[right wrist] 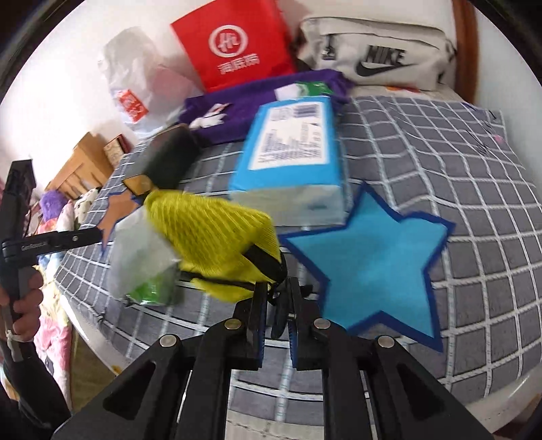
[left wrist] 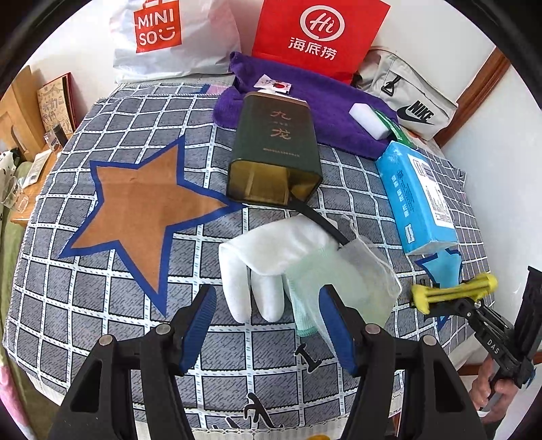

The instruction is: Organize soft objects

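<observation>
Dark green metal, the tea tin (left wrist: pixel 275 149) lies on its side in the middle of my checked bedspread (left wrist: pixel 101 270), its open mouth facing me; a black strap (left wrist: pixel 318 220) runs out of that mouth toward the near side, and I cannot tell what else is inside. Far behind it a folded purple towel (left wrist: pixel 305 98) carries a white foam block (left wrist: pixel 369 120), with a red paper bag (left wrist: pixel 318 30), a white plastic Miniso bag (left wrist: pixel 169 37) and a grey Nike pouch (left wrist: pixel 410 101) standing against the wall.

My left gripper (left wrist: pixel 267 325) is spread wide and grasps nothing; its ribbed blue pads (left wrist: pixel 200 321) hang just above the near ends of a white cotton glove (left wrist: pixel 271 257) and a thin pale-green mesh pouch (left wrist: pixel 342 287) that overlaps the glove on the right. My right gripper (right wrist: pixel 276 311) is clenched on the black-edged end of a yellow mesh cloth (right wrist: pixel 216 233), lifted off the bed; the knit is ribbed and bunched. Right of the tin lies a blue soft pack of tissues (left wrist: pixel 416 196), blocky and glossy, beside a blue fabric star (right wrist: pixel 372 267). An orange star (left wrist: pixel 142 210) is sewn into the bedspread at left
</observation>
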The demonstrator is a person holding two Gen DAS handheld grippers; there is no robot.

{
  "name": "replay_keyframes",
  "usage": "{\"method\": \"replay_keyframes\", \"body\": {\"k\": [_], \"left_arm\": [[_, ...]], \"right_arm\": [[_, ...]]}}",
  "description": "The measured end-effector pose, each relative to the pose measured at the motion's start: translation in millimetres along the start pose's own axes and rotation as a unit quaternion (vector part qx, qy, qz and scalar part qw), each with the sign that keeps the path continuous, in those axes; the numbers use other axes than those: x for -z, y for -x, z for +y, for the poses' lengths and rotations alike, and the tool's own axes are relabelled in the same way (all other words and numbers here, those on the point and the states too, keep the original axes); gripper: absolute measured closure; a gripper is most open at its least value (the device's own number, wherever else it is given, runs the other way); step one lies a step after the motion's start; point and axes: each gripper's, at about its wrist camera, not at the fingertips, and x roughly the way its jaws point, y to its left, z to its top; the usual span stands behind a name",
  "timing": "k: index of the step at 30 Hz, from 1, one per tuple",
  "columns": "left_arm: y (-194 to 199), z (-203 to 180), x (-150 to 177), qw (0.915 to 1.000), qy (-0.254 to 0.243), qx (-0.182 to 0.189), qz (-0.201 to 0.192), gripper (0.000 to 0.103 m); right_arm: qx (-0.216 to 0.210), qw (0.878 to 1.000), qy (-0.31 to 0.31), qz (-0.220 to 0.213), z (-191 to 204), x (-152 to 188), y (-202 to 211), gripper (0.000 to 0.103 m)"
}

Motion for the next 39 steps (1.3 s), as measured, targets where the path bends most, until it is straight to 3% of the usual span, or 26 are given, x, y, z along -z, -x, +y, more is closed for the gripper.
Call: {"method": "replay_keyframes", "body": {"k": [9, 13, 17, 25, 28, 39], "left_arm": [[-9, -5, 1, 0.9999, -0.001, 0.001, 0.010, 0.042], [-11, -7, 1, 0.9999, -0.003, 0.003, 0.012, 0.042], [-9, -4, 0, 0.9999, 0.003, 0.005, 0.010, 0.042], [-7, 10, -1, 0.9998, 0.018, 0.011, 0.006, 0.042], [-12, 10, 0, 0.9997, 0.016, 0.014, 0.009, 0.042], [-8, -15, 0, 0.9993, -0.021, 0.032, -0.001, 0.042]], "right_arm": [[-0.018, 0.999, -0.036, -0.005, -16, 4, -4, 0.093], [-0.047, 0.998, -0.022, -0.022, 5, -13, -4, 0.093], [-0.070, 0.997, 0.011, -0.009, 36, -28, -19, 0.090], [-0.029, 0.998, 0.050, -0.003, 54, -27, -33, 0.088], [-0.031, 0.999, 0.040, -0.009, 45, -24, -28, 0.095], [-0.009, 0.999, -0.013, -0.042, 3, -24, -2, 0.097]]}}
